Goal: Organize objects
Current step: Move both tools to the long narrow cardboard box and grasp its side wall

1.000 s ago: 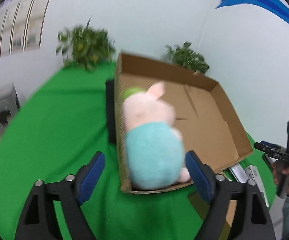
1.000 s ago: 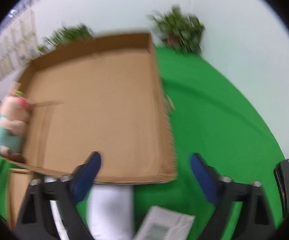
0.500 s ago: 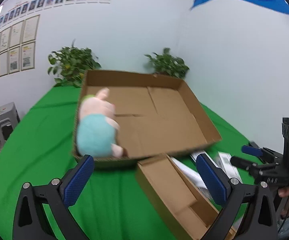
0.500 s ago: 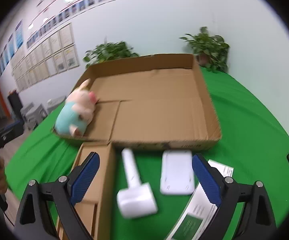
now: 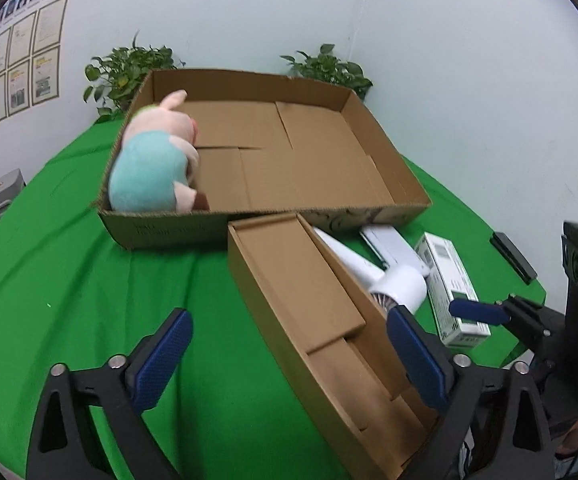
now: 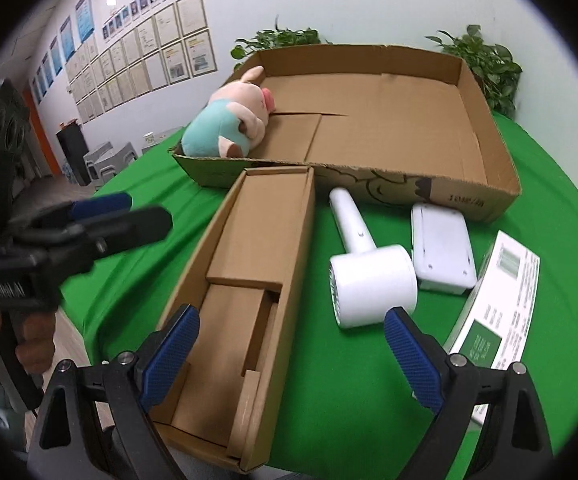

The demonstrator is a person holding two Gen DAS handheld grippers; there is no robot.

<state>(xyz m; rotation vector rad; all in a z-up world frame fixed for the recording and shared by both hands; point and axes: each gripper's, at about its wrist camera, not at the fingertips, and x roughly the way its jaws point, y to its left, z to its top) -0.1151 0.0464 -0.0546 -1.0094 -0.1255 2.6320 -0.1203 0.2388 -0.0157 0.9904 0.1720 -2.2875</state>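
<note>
Left claw [image 5: 287,354] spread, just narrowed slightly, empty above narrow box [image 5: 313,292]; right claw [image 6: 291,354] spread, empty, near dryer [image 6: 373,284]. Plush [image 5: 151,166] in tray [image 5: 385,168].

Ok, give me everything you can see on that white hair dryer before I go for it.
The white hair dryer lies flat on the green cloth, untouched. It looks like smooth matte plastic: a short barrel with a ribbed grille end facing the camera, and a straight handle running away toward the big cardboard tray. The narrow cardboard box sits just beside it on one side, a flat white device on the other; contact with either is unclear. No cord is visible.
</note>
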